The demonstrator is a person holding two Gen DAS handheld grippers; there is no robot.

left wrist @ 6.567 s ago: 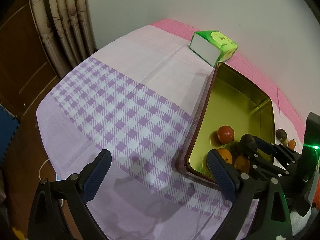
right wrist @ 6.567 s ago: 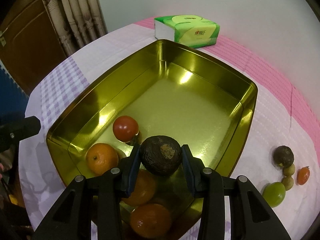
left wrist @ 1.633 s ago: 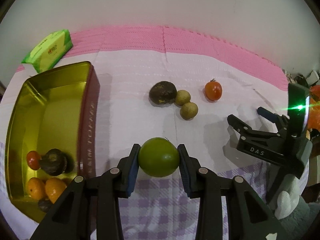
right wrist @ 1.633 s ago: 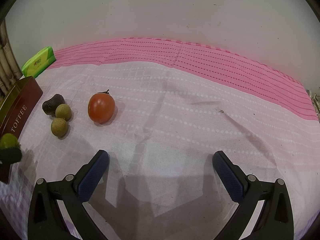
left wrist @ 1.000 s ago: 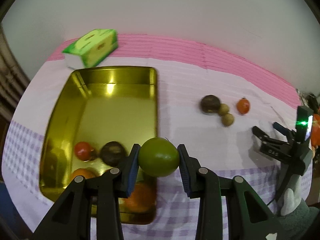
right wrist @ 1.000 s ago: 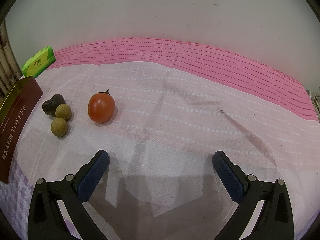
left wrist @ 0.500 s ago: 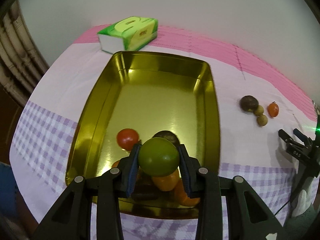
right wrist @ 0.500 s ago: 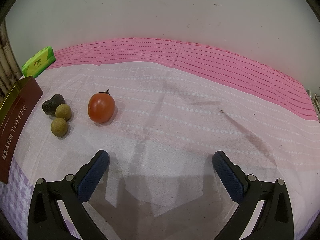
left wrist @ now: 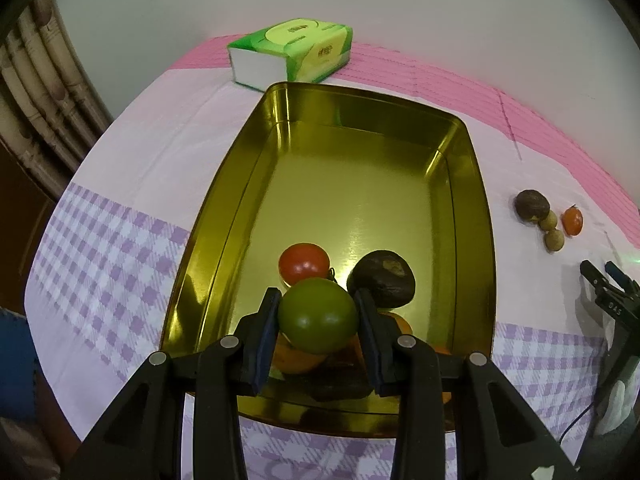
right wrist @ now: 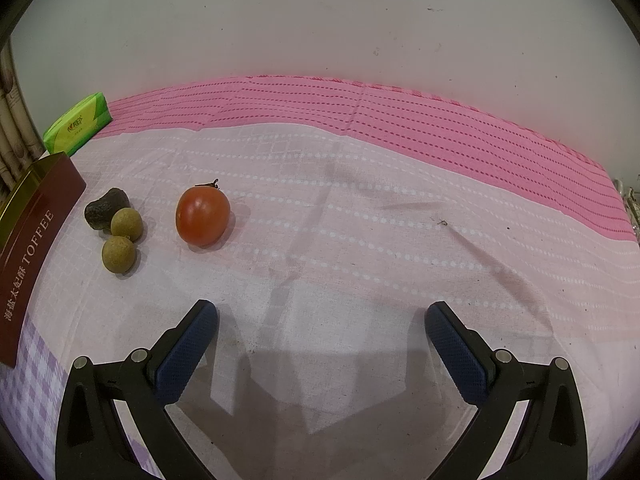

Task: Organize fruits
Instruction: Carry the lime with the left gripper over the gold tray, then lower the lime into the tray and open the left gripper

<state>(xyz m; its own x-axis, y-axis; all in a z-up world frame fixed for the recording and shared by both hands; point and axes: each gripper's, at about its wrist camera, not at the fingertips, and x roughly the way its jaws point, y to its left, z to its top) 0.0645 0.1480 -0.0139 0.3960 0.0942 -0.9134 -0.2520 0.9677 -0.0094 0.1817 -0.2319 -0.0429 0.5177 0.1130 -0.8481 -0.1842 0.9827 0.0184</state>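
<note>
Left gripper point(left wrist: 318, 316) is what we see first, its blue-padded jaws clamped on a round green fruit point(left wrist: 317, 315) and held over the near end of the gold rectangular metal tin point(left wrist: 224, 208). We spot a red tomato point(left wrist: 304, 263) and a dark wrinkled fruit point(left wrist: 382, 278) on the tin's floor just beyond the green one, with orange fruits point(left wrist: 296, 356) partly hidden under the jaws. Whether the green fruit touches them, we cannot tell. We see a green tissue pack point(left wrist: 292, 54) lying at the tin's far end, on the pink and purple checked tablecloth point(left wrist: 120, 208).

Over to our right gripper point(right wrist: 322, 340): jaws spread wide, nothing between them, hovering above bare cloth. We see four fruits waiting on the cloth ahead to its left: a second red tomato point(right wrist: 203, 216), two small olive-brown round fruits point(right wrist: 126, 224) touching each other, and a dark lumpy fruit point(right wrist: 105, 208) just behind them, near the tin's maroon outer wall.
</note>
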